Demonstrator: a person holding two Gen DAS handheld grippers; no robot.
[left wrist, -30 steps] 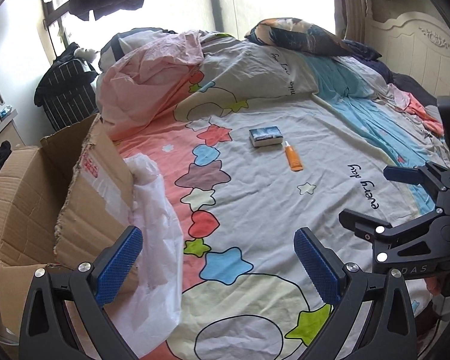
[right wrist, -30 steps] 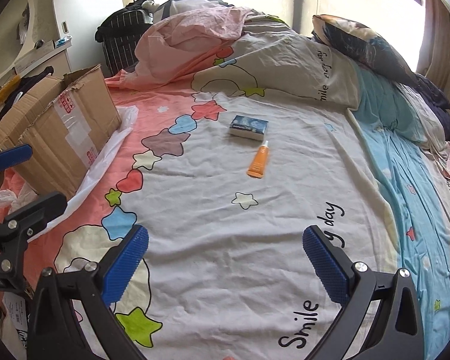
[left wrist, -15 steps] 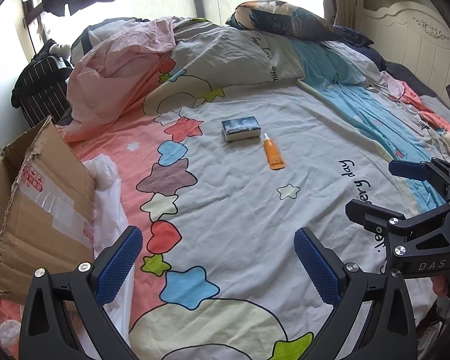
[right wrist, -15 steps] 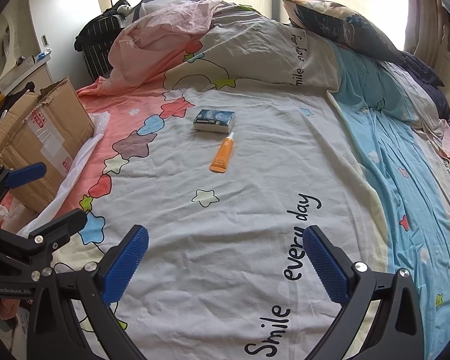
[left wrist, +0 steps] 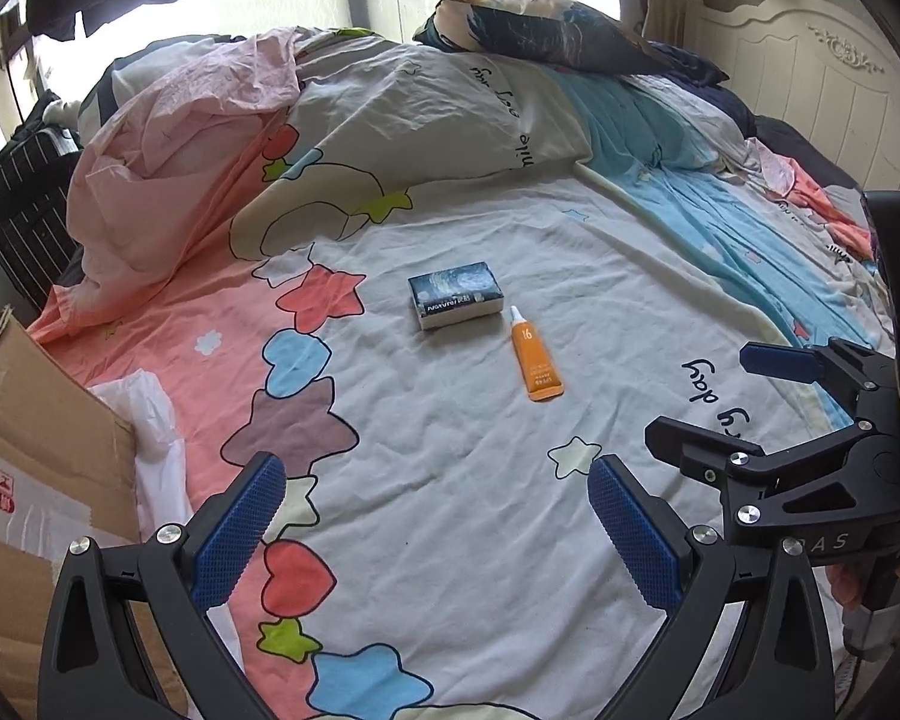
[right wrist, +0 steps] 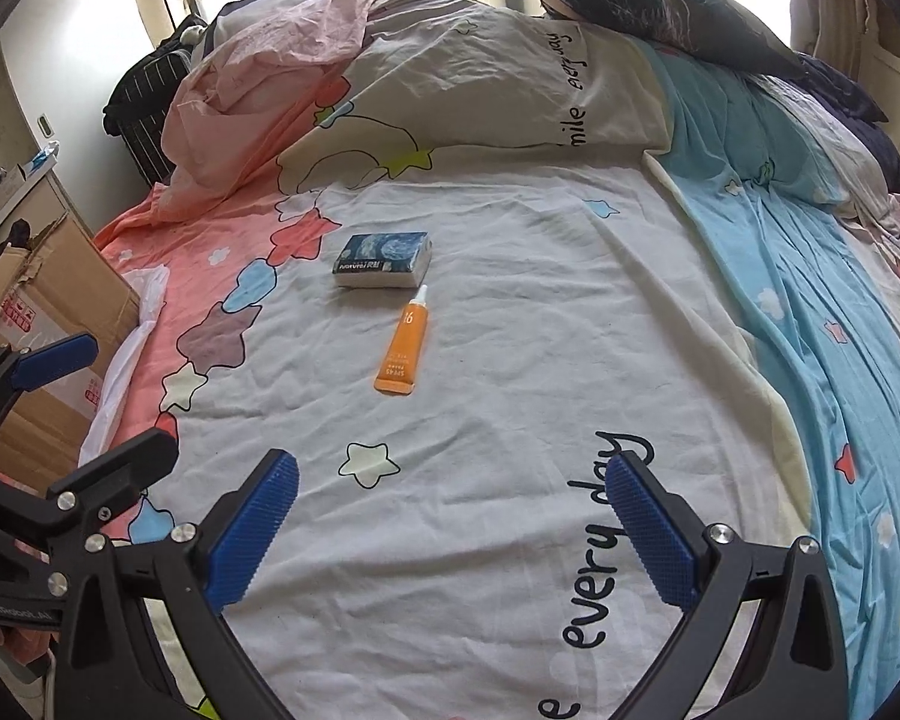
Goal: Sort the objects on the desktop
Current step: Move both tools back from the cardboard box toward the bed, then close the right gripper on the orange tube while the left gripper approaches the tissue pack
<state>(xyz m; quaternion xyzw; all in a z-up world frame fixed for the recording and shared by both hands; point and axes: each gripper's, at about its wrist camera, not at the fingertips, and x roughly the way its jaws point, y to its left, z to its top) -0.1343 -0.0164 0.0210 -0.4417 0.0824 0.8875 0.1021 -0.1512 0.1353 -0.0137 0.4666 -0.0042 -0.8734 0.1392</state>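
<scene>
Bare star-printed bedsheet surrounds the orange tube marked "16", its cap just beside the blue tissue pack. The left gripper and right gripper hover near it, jaws apart.

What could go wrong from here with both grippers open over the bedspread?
1. The orange squeeze tube lies with its cap close to the dark blue rectangular pack; closing on one may nudge the other.
2. Both lie on the soft, wrinkled cartoon-print bedspread; fingers pressing down could pinch fabric along with the object.
3. The left gripper and right gripper, both open and empty, hover side by side; reaching together for the same spot risks a collision.
</scene>
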